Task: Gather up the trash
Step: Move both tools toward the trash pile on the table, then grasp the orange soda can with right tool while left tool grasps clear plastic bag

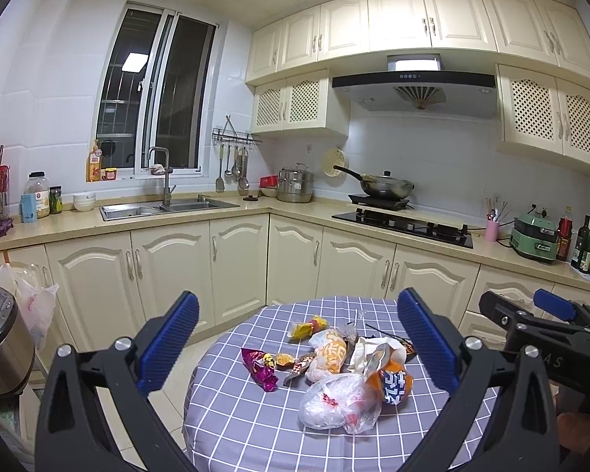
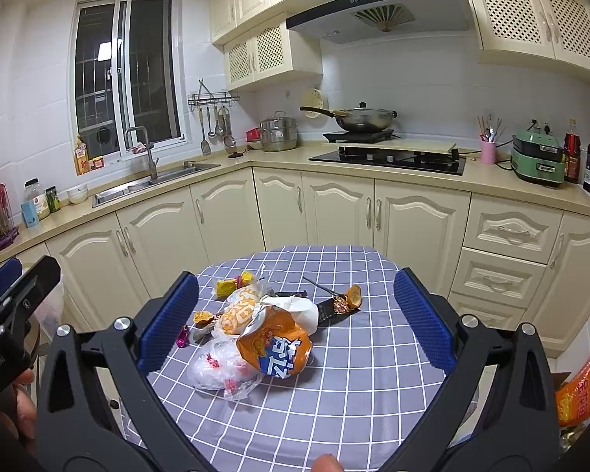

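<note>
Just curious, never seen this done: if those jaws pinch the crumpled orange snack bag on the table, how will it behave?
The orange snack bag looks torn open and crumpled, so probably light and floppy. Its glossy film may slip or crush flat. It touches the clear plastic bag, which might shift too.

Left gripper (image 1: 297, 348) hangs above a round table (image 1: 255, 424) in a grey checked cloth, jaws wide apart, nothing between the blue pads (image 1: 169, 348). Trash sits clustered on the cloth: clear plastic bag (image 1: 336, 403) nearest, orange snack bag (image 1: 391, 381) touching it, purple wrapper (image 1: 260, 367) to the left, yellow wrapper (image 1: 305, 328) farthest. Right gripper (image 1: 546, 314) enters at the right edge; jaw state unclear.
</note>
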Available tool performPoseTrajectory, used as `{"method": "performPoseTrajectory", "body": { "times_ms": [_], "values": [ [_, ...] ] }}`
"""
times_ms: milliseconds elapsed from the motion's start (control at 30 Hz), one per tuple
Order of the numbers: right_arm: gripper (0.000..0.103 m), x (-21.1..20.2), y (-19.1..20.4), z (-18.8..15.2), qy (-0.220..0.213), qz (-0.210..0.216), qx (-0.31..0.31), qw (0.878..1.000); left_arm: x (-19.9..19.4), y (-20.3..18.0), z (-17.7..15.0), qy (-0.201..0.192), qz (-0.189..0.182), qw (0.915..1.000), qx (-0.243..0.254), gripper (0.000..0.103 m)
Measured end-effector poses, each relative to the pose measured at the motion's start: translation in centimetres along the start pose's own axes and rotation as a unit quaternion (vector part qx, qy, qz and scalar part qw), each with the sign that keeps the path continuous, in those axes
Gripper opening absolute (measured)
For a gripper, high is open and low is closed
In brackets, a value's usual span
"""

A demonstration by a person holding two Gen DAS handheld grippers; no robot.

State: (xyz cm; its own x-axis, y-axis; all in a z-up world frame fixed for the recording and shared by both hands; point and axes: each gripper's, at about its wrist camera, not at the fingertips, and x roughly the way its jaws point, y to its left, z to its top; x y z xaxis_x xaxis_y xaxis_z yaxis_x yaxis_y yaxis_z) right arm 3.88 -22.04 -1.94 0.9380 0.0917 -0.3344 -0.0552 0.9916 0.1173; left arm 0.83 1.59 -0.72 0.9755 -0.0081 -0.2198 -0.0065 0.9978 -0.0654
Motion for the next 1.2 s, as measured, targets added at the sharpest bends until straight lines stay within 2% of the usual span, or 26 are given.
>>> {"method": "performPoseTrajectory", "body": {
  "times_ms": [533, 867, 1033, 1200],
  "values": [
    [0.097, 1.2, 0.3, -0.3, 0.011, -0.001, -0.009, 1.000, 1.3, 0.7, -1.0, 0.009, -0.005, 0.9999, -0.008, 0.099],
    [0.097, 3.2, 0.6, -1.1, 0.030, -0.006, -0.017, 0.999, 3.3, 1.3, -2.4, 0.032, -0.002, 0.9995, -0.010, 0.099],
    [0.097, 5.8, 0.0, -2.7, 0.063, -0.009, -0.018, 0.998, 5.1, 2.0, -4.1, 0.055, 0.007, 0.9984, -0.013, 0.099],
    [0.097, 9.4, -0.2, -5.3, 0.121, 0.010, -0.021, 0.992, 7.3, 2.9, -6.2, 0.088, 0.016, 0.9959, -0.017, 0.099]
  ]
}}
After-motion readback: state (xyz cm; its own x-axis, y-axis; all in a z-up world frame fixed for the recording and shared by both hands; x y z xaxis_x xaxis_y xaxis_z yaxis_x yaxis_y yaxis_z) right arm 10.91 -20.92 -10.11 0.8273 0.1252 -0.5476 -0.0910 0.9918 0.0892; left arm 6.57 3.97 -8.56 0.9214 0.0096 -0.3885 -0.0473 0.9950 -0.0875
